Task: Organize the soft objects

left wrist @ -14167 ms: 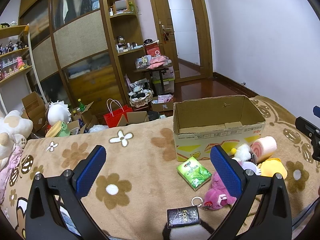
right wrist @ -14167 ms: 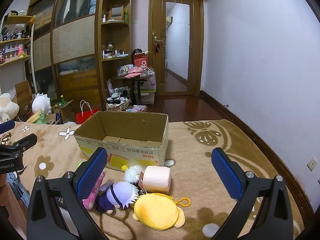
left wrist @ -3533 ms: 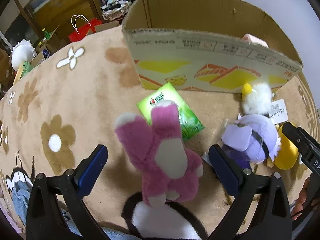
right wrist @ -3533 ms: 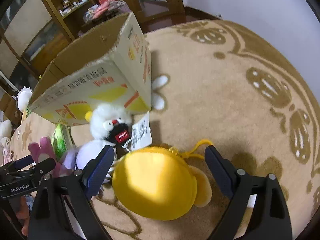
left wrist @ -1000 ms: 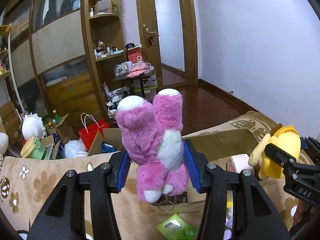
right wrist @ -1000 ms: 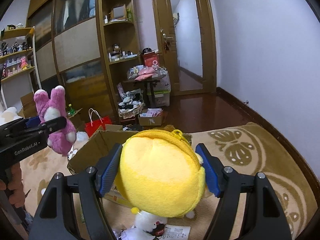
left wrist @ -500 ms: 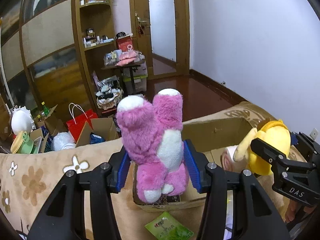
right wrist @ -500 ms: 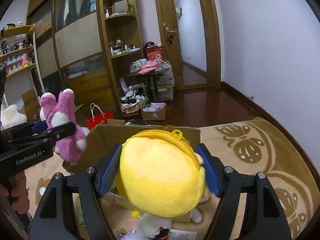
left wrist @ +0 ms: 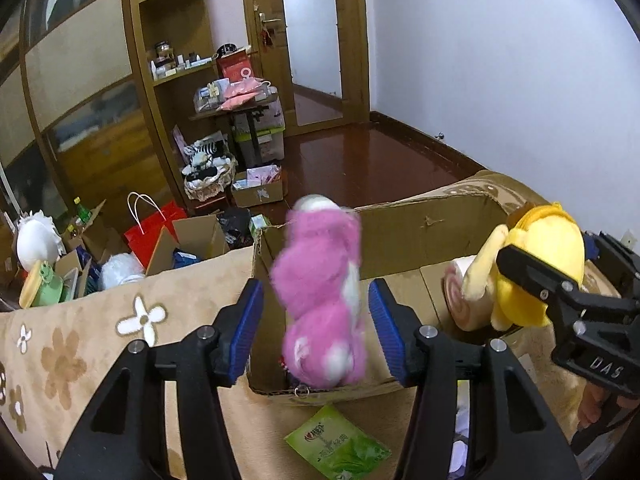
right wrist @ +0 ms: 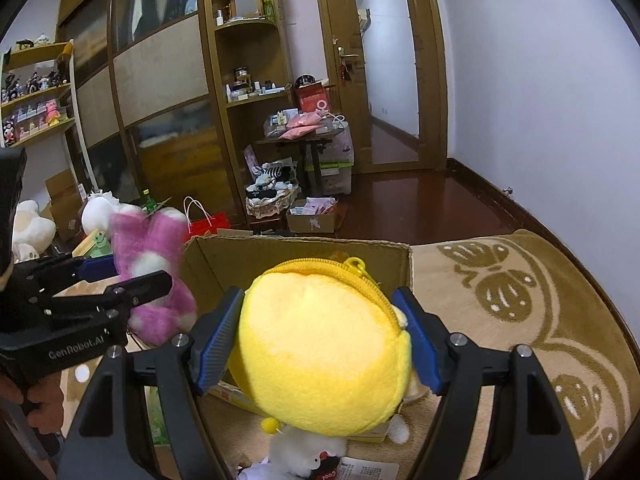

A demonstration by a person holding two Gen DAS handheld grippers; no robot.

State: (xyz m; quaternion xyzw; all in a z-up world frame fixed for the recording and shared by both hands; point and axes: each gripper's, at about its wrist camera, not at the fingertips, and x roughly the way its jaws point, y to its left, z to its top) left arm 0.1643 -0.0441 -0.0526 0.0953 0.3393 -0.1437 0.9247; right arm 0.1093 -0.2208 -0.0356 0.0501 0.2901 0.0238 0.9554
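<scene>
Left tool [left wrist: 316,328] had just been opening, blurred pink plush rabbit [left wrist: 320,300] loose between its pads above the brown cardboard box [left wrist: 400,236], which held a pink roll-shaped plush [left wrist: 460,300]; right tool [right wrist: 320,340] clenched the round yellow plush pouch [right wrist: 320,352].

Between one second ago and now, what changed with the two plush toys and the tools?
The left tool has just opened and let go of the pink plush, which drops blurred toward the cardboard box. The right tool stays clamped on the yellow plush.
</scene>
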